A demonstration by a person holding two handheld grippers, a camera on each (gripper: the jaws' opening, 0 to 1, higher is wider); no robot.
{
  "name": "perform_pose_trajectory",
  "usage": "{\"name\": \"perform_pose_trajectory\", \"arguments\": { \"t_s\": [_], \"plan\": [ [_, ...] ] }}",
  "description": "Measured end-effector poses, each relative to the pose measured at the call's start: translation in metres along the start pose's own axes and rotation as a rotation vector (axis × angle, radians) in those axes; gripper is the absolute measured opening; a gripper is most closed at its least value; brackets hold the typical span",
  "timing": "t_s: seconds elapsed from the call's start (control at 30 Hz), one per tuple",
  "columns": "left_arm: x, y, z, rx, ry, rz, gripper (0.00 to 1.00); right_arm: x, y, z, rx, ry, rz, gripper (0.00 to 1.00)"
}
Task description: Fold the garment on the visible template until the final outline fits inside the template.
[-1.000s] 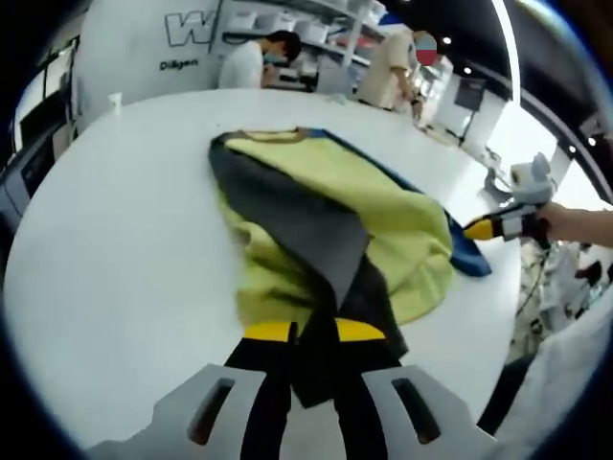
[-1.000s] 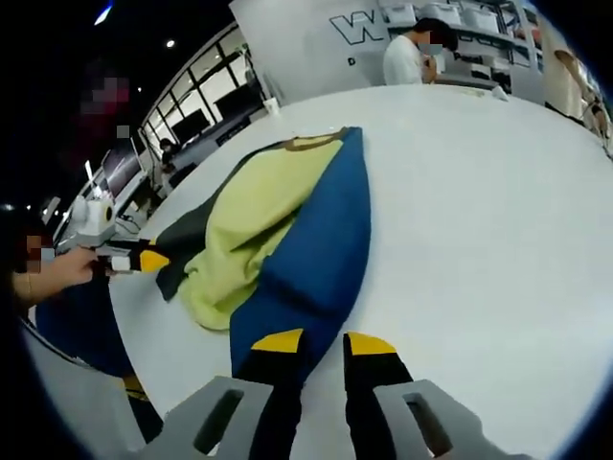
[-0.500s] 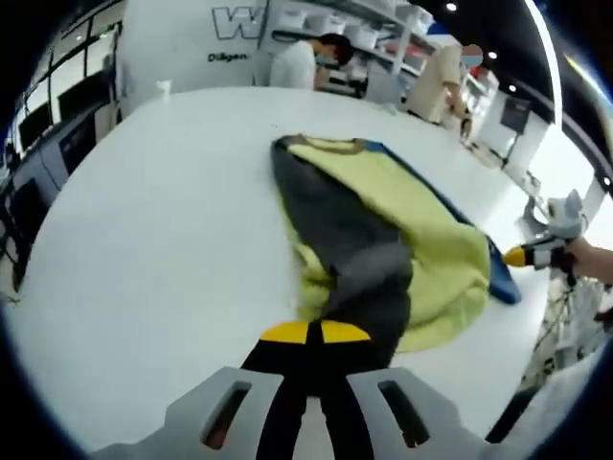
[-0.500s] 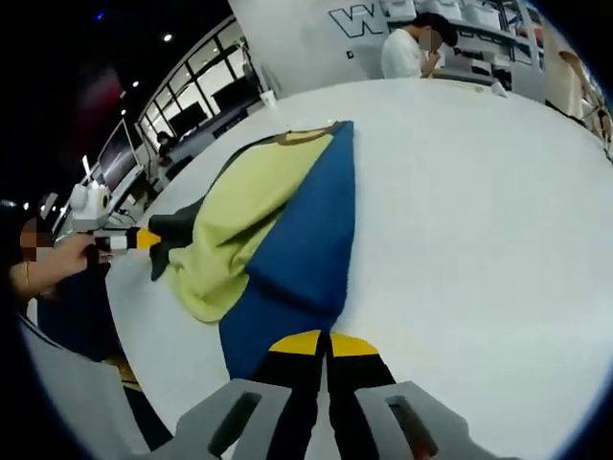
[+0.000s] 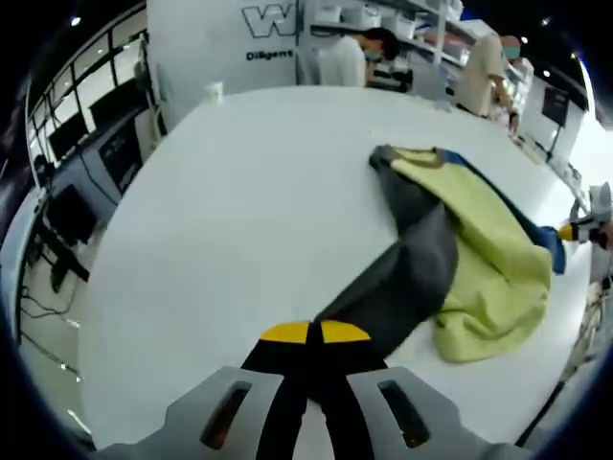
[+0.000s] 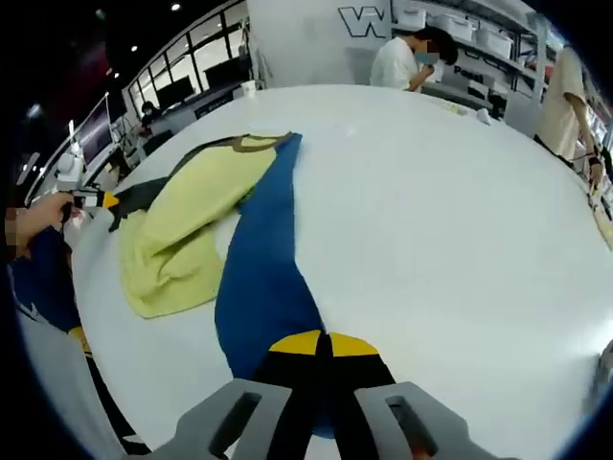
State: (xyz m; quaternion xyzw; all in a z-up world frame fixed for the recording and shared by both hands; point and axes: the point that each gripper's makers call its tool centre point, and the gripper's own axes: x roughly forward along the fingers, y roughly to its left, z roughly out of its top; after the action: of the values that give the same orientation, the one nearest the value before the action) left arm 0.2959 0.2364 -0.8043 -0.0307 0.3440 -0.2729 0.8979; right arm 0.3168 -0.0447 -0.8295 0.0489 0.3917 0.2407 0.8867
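Garment (image 5: pixel 479 259) lies bunched on the white table (image 5: pixel 249 211). Left gripper (image 5: pixel 315 333) clamps its grey sleeve (image 5: pixel 402 283); right gripper (image 6: pixel 326 343) clamps the blue sleeve (image 6: pixel 261 278). Draw both outward evenly, keeping fabric low and taut.

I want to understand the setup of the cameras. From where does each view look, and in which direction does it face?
Left gripper view: rides on the left gripper, looking along its shut jaws at the grey sleeve they pinch and across the white table.
Right gripper view: rides on the right gripper, looking along its shut jaws at the blue sleeve.
Both show the yellow garment and each other's gripper.
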Motion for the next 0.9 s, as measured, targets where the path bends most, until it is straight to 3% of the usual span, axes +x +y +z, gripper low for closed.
{"name": "perform_pose_trajectory", "arguments": {
  "t_s": [0.67, 0.9],
  "plan": [
    [0.0, -0.011, -0.034, 0.028, 0.095, -0.035, 0.0, -0.012, 0.011, -0.035, 0.042, 0.028, 0.004, 0.0],
    [0.002, -0.003, -0.041, 0.041, 0.113, -0.019, 0.0, -0.015, 0.016, -0.047, 0.04, 0.044, 0.01, 0.0]
  ]
}}
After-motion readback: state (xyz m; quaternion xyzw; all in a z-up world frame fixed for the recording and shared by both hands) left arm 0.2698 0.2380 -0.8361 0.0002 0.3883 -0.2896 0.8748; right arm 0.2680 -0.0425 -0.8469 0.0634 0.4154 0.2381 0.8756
